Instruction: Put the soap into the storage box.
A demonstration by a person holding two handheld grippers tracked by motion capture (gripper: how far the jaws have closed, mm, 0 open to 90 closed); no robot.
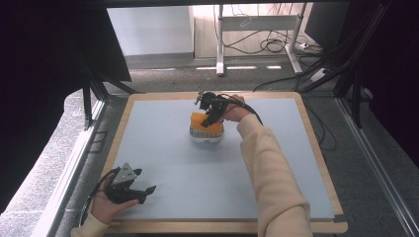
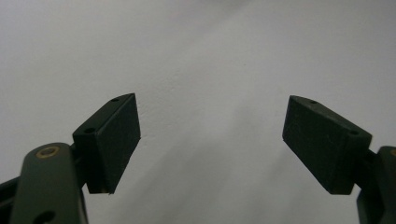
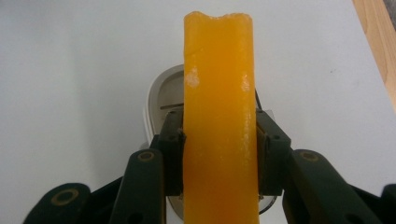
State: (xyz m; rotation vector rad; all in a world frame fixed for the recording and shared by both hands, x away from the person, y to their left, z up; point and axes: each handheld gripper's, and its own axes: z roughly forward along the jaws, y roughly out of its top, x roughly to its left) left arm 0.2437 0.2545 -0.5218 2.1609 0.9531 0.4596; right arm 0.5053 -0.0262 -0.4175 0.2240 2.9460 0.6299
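So the right gripper point(image 1: 213, 114) is out past the middle of the table point(image 1: 173, 163), toward the far edge, and it's clamped on an orange sponge-like slab point(image 1: 201, 120). In the right gripper view you can see both black jaws pressed flat against the two sides of the orange slab point(image 3: 218, 121), which stands on edge and runs straight up between them, with a slightly ragged top end. Under it there's a white rounded dish-like holder point(image 3: 161, 95) — can't really tell what it is exactly, some kind of low white base with a grey slot inside. From the high view the holder point(image 1: 206, 136) sits on the pale grey mat, and the orange piece is right on top of it or just above it; I can't tell whether they touch.

The left gripper point(image 1: 141, 190) is way back at the near left corner of the table, well apart from all that, held low in the person's left hand point(image 1: 106, 205) with its grey three-cornered plate facing up. Its jaws are spread wide with nothing between them — the left gripper view has the two black pads point(image 2: 114, 140) far apart over plain grey surface.

The right sleeve point(image 1: 272, 168), cream coloured, reaches across the right half of the table.
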